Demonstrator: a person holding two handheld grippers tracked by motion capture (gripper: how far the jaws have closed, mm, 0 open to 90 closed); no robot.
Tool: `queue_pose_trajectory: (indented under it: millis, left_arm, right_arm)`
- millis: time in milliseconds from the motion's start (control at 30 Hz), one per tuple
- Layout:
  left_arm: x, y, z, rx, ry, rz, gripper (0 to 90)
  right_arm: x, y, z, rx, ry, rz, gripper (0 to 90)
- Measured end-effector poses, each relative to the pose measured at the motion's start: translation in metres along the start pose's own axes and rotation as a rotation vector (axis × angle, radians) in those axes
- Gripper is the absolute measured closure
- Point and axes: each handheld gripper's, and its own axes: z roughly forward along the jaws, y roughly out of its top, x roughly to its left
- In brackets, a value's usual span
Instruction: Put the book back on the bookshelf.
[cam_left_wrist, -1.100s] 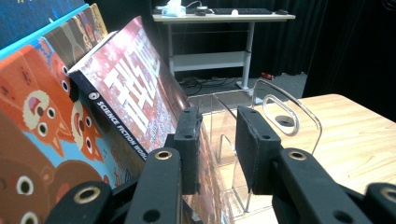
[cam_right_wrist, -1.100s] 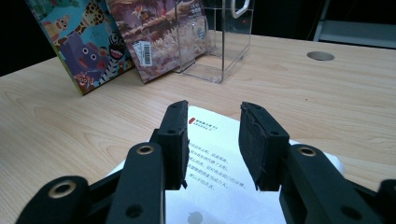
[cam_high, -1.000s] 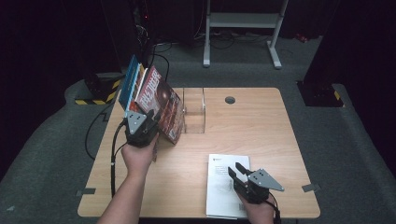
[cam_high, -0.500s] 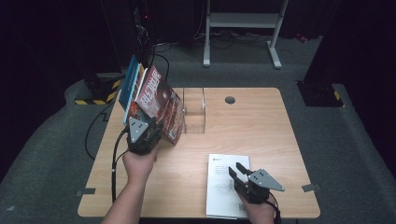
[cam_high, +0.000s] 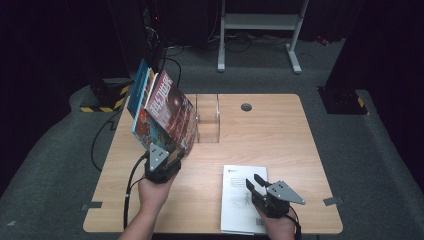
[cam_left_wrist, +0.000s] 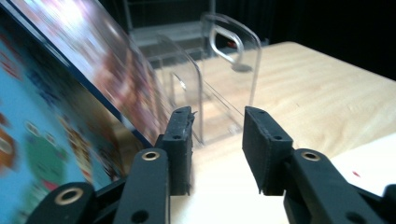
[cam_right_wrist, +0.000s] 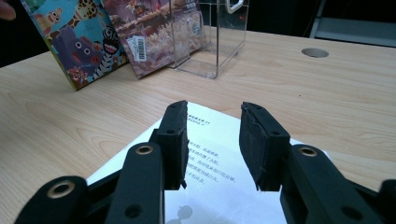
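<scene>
Left gripper (cam_high: 170, 159): we hold it with jaws spread and nothing between them, just beside the low front edge of the leaning books (cam_high: 162, 112); whether a jaw touches a cover we cannot tell. Right gripper (cam_high: 256, 184): jaws likewise spread and empty, poised over the white booklet (cam_high: 237, 192), which lies flat near the front edge of the table (cam_high: 280, 130), right of centre. Books: several picture books, covers bright, tilted steeply toward the left rear, their foot on the table toward its left rear and near the clear stand (cam_high: 208, 119); in the left gripper view the nearest cover (cam_left_wrist: 56, 140) runs along the left jaw. Stand: transparent, upright dividers, open slots, at the rear middle of the table, next to a round cable hole (cam_high: 246, 106). Risks, as we judge them: the books rest at a slant with no grip on them, so a nudge from our left jaw could slide their foot forward and drop them flat, or fan them apart; pushed rightward, they could shove or tip the light stand. The booklet is thin and flush on the wood, so our right jaws may skid over it or crease the top sheet instead of lifting it.
</scene>
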Motion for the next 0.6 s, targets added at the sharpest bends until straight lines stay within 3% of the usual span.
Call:
queue_pose_trajectory:
  millis: [133, 400, 600]
  left_arm:
    - [-0.009, -0.016, 0.001, 0.041, -0.055, 0.007, 56.4]
    - [-0.020, -0.042, 0.002, 0.089, -0.117, 0.014, 52.7]
    - [-0.027, -0.060, 0.008, 0.142, -0.181, -0.009, 47.0]
  right_arm:
    - [-0.001, 0.000, 0.000, 0.006, -0.005, -0.007, 61.9]
    - [-0.002, -0.002, 0.001, 0.040, -0.010, -0.017, 61.0]
    - [-0.005, 0.000, 0.004, 0.083, -0.021, -0.025, 58.7]
